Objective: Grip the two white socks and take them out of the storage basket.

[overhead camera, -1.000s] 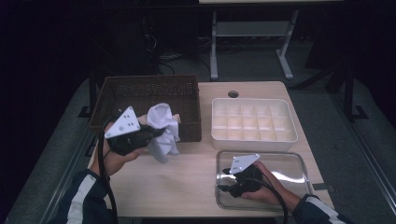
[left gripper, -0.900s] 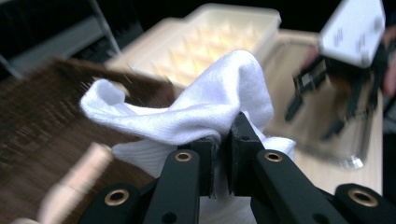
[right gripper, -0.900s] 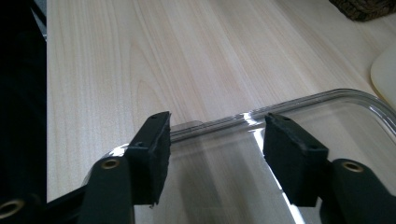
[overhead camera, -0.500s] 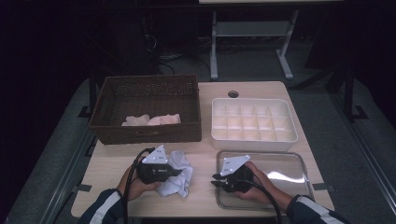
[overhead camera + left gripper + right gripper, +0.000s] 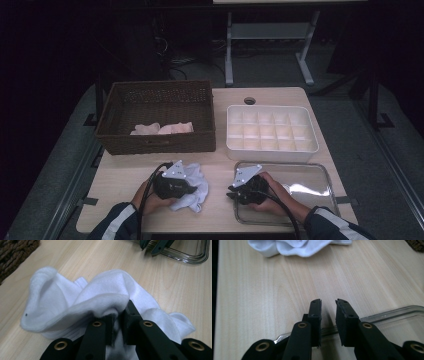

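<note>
- The left gripper [image 5: 117, 315] is clamped on a fold of the white sock [image 5: 100, 295]; in the left gripper view the cloth is pinched between its two black jaws, and the rest of the sock spreads out ahead of them on the wooden table [image 5: 82, 257].
- In the high view the left gripper [image 5: 192, 186] rests low on the table in the person's left hand, and the sock [image 5: 197, 192] lies bunched just past and under its tip.
- The right gripper [image 5: 328, 306] grasps nothing: its jaws stand a narrow gap apart with bare table between them, having just been closing.
- Its jaws reach out over the near rim of the clear glass tray [image 5: 387, 315]; the sock [image 5: 294, 246] lies well ahead of them.
- In the high view the right gripper [image 5: 234, 192] faces the left one, with the sock between them.
- Beyond the left gripper stands a wicker basket [image 5: 155, 140] with pale cloths in it.
- Beyond the right gripper stands a white compartment box [image 5: 272, 145].
</note>
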{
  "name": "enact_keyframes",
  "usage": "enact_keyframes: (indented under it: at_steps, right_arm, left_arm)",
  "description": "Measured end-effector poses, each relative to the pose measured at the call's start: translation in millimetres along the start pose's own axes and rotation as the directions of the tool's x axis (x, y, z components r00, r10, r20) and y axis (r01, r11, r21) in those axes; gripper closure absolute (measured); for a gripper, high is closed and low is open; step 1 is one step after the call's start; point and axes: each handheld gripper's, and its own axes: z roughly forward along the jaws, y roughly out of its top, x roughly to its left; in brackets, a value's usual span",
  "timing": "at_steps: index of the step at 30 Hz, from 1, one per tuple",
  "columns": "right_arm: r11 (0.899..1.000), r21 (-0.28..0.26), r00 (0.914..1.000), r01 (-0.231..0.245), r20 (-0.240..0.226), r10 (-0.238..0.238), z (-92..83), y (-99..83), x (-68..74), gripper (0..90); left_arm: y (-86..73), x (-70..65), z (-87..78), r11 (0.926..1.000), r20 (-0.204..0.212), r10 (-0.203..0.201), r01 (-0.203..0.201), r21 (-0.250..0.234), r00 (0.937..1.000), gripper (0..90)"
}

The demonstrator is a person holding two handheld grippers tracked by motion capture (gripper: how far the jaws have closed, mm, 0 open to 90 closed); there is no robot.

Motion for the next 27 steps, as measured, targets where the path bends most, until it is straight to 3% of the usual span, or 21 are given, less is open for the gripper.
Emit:
enact_keyframes:
  at_steps: [5,7,11,14,18,20,21,23,27]
  right_arm:
    - [1.0,0.019,0.9998,0.015,-0.01,-0.015,-1.9,1.6,4.7,74.8]
    - [0.998,0.029,0.9985,0.054,-0.009,-0.054,-0.6,2.7,5.7,75.6]
    - [0.999,0.038,0.9995,0.032,-0.005,-0.031,-1.2,3.5,8.0,75.7]
    - [0.998,0.037,0.9988,0.049,-0.008,-0.049,-1.3,2.9,7.6,76.2]
    - [0.999,0.052,0.9999,0.011,-0.01,-0.01,-3.7,1.8,5.6,76.6]
    - [0.999,0.04,0.9998,0.011,-0.016,-0.01,-4.6,-0.5,2.6,75.1]
    - [0.999,0.049,0.9998,0.019,-0.01,-0.018,-4.0,1.0,5.0,73.2]
    - [0.998,0.055,0.9997,0.026,-0.001,-0.026,-3.8,2.0,6.1,71.2]
    - [0.999,0.039,0.9999,-0.006,-0.01,0.006,-4.4,1.2,5.0,69.2]
  left_arm:
    - [1.3,0.3,3.8,0.9999,0.006,0.014,-0.014,0.004,0.9999,80.7]
    - [1.8,0.8,4.3,0.9997,0.006,0.022,-0.022,0.011,0.9997,80.4]
    - [1.3,1.3,5.6,0.9999,0.007,0.014,-0.014,-0.001,0.9999,79.8]
    - [2.2,1.2,6.3,0.9999,0.002,0.016,-0.016,-0.001,0.9999,79.3]
    - [5.3,3.1,9.9,0.9998,0.003,0.02,-0.02,-0.01,0.9998,77.7]
    - [7.8,3.3,12.2,0.9993,0.008,0.028,-0.028,-0.026,0.9996,77.1]
    - [10.7,1.8,12.3,0.998,0.014,0.052,-0.052,-0.035,0.9985,76.0]
    - [12.5,1.0,10.4,0.997,0.008,0.066,-0.065,-0.041,0.9978,73.5]
    - [17.4,0.7,-5.9,0.9931,-0.031,0.037,-0.04,-0.11,0.9988,51.4]
